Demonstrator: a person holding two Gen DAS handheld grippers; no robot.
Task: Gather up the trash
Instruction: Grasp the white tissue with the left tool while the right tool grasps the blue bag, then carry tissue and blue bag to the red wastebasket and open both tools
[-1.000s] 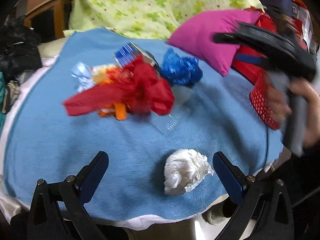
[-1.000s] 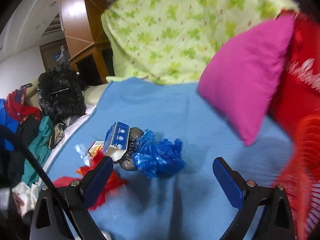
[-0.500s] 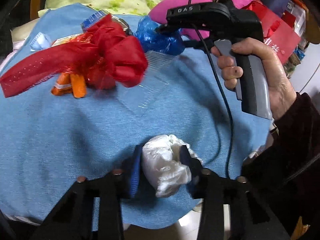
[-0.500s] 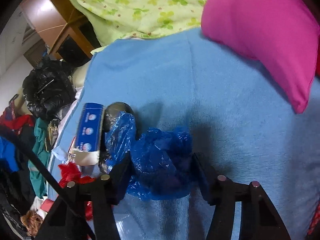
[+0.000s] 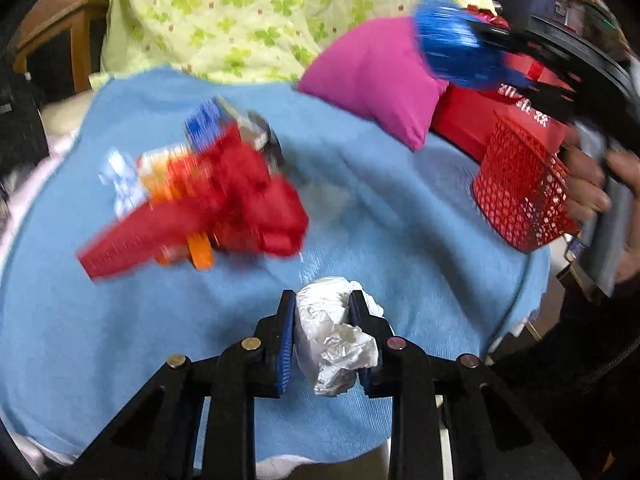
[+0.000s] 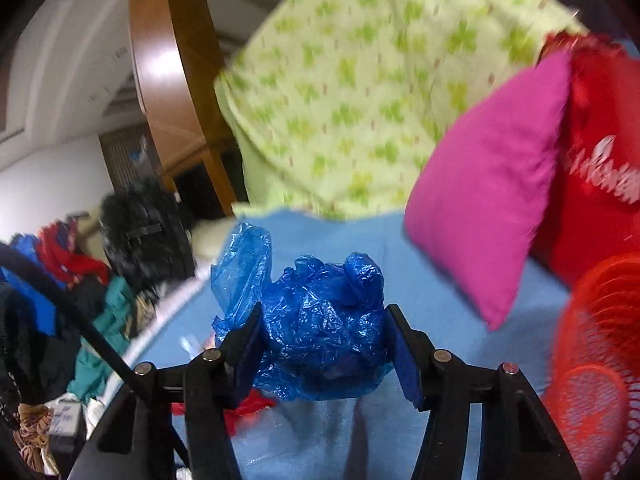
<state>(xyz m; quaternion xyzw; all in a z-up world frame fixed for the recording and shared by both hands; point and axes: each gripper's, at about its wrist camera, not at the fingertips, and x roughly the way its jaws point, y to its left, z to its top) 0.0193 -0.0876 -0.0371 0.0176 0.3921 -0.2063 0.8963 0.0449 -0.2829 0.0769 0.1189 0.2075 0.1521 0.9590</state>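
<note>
My left gripper (image 5: 322,312) is shut on a crumpled white plastic wad (image 5: 334,340), held just above the blue cloth (image 5: 120,340). My right gripper (image 6: 326,334) is shut on a crumpled blue plastic bag (image 6: 320,332), lifted off the cloth; it shows blurred in the left wrist view (image 5: 452,52), above and left of a red mesh basket (image 5: 524,196). The basket also sits at the right edge of the right wrist view (image 6: 600,360). A pile of trash remains on the cloth: red netting (image 5: 224,204), orange wrappers (image 5: 200,252), a blue-white box (image 5: 208,124).
A magenta pillow (image 5: 380,76) and a red bag (image 5: 500,120) lie behind the basket. A green clover-print blanket (image 5: 240,12) is at the back. Clothes and a black bag (image 6: 144,228) are piled to the left. The cloth's front edge (image 5: 320,456) is near me.
My left gripper has lifted the white wad off the cloth. My right gripper has raised the blue bag off the cloth and carried it right toward the red basket.
</note>
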